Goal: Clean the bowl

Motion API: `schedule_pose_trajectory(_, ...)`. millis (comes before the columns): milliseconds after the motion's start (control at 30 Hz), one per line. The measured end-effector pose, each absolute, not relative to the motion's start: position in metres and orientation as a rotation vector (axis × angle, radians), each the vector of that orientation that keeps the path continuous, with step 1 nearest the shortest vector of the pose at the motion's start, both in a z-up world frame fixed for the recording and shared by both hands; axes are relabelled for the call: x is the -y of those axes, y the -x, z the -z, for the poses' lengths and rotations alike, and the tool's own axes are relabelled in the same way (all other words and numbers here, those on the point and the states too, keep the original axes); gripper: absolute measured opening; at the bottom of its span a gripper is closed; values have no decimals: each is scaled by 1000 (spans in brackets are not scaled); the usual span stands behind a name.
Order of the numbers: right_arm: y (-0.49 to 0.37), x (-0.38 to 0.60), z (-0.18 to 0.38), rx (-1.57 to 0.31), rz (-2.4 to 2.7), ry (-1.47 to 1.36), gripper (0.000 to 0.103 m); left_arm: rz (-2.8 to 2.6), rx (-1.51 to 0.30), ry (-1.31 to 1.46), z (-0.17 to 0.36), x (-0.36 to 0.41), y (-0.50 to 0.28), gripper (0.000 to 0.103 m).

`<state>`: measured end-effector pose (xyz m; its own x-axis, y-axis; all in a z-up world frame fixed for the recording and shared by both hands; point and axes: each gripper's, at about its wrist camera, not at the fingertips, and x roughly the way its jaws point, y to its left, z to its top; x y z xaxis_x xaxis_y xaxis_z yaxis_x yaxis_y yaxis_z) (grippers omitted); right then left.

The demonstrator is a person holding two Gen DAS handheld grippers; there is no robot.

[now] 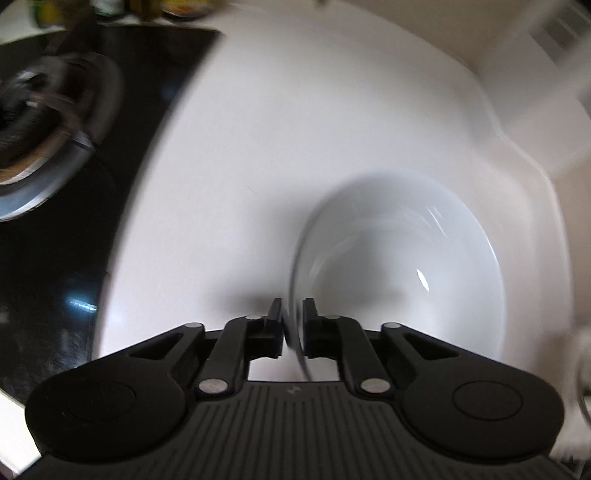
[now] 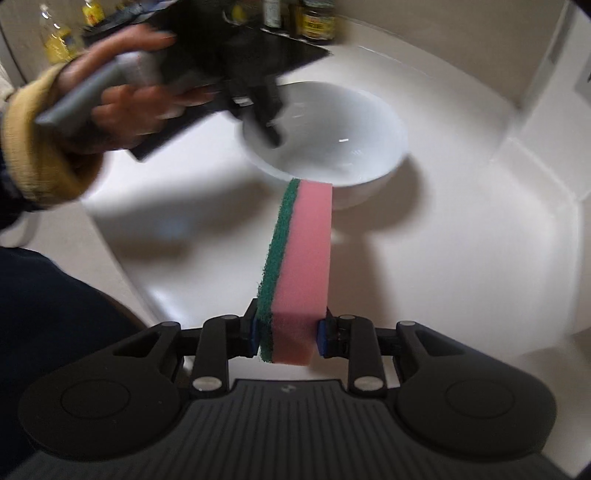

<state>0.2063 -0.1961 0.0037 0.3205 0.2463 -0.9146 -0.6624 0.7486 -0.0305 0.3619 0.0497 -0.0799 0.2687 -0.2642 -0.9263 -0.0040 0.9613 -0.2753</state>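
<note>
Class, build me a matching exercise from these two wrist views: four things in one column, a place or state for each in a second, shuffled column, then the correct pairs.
Column 1
1. bowl
2. sponge
3. left gripper
4. jars

Column 2
A. pink with a green scouring layer, clamped in the right gripper
B. lined up at the back of the dark hob
C. white, empty, over the white counter
D. pinching the bowl's rim

Pairs: 1-C, 2-A, 3-D, 4-B

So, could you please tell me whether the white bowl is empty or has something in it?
Empty: the bowl shows only bare, glossy white interior, with no food or standing water visible.
</note>
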Motion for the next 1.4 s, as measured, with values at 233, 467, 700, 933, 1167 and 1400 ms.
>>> schedule_pose_trajectory(233, -266, 169, -11, -1335, -722, 859, 25, 228, -1281, 104, 76, -40, -353, 16)
schedule_pose_trajectory(467, -295, 129, -17, -1361, -723, 1092, 25, 231, -1264, 90, 76, -40, -346, 18)
schedule_pose_trajectory(700, -304, 137, -12, -1224, -687, 915, 27, 223, -1251, 72, 77, -39, -340, 20)
schedule_pose_trajectory(933, -333, 146, -6, -1177, -709, 850, 32, 249, -1297, 50, 76, -47, -349, 21)
schedule_pose_trajectory(1167, -382, 146, -12, -1178, -739, 809, 28, 263, -1330, -8, 70, -51, -382, 11)
schedule_pose_trajectory(1400, -373, 142, -12, -1106, -700, 775, 27, 213, -1309, 83, 70, -63, -395, 7)
